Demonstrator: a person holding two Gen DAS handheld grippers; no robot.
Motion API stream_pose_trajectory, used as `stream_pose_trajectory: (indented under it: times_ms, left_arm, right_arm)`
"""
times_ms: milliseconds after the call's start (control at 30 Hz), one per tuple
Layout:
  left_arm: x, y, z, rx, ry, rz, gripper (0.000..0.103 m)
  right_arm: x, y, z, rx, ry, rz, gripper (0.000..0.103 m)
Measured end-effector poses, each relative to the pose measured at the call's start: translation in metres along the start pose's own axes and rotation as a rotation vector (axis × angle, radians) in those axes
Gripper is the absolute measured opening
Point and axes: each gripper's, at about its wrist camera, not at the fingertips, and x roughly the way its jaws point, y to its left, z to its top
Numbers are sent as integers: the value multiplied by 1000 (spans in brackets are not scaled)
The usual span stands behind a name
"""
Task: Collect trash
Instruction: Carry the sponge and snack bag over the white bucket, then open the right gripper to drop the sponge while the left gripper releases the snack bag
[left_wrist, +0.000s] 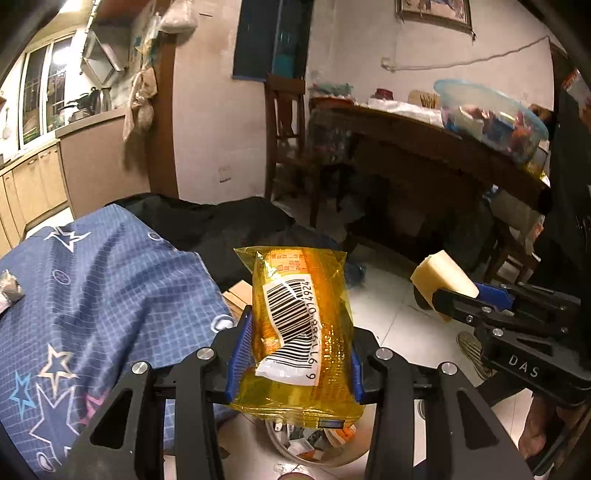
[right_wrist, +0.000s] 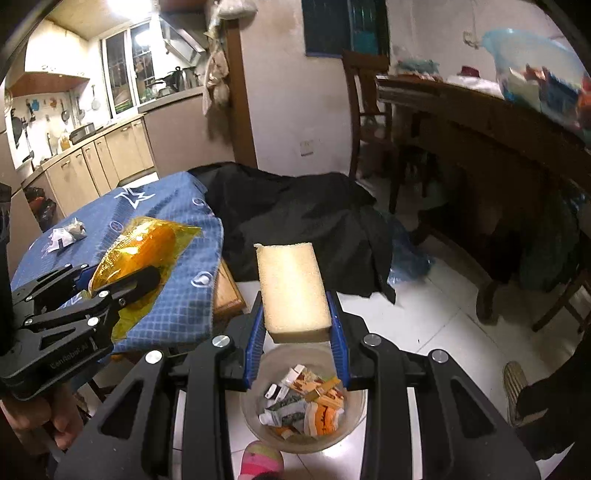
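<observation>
White floor tiles are gleaming under the kitchen light, and a clear bin (right_wrist: 303, 402) half full of wrappers is sitting on them beside the blue star-print cloth (left_wrist: 92, 295). Above it the left gripper (left_wrist: 295, 354) is clamping a yellow snack packet (left_wrist: 299, 332) across its middle, jaws partly closed against the film. The right gripper (right_wrist: 297, 332) is squeezing a pale sponge block (right_wrist: 291, 288) at its near end, jaws narrow. The packet is looking light, crinkly and slippery, so a mid-body pinch suits it; the sponge is looking soft and springy, forgiving anywhere along its sides. More crumpled scraps (right_wrist: 66, 232) are waiting on the cloth.
</observation>
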Motion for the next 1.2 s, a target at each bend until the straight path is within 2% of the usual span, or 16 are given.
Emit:
stream_pose_trajectory:
  times_ms: [367, 700, 1200]
  left_arm:
    - [40, 0, -21, 1, 104, -34, 44]
    - [80, 1, -46, 9, 218, -27, 44]
    - [125, -4, -68, 19, 311, -33, 44]
  right_arm:
    - [30, -31, -26, 43, 132, 12, 30]
    - [67, -46, -46, 69, 274, 24, 30]
    - [89, -52, -61, 70, 359, 25, 30]
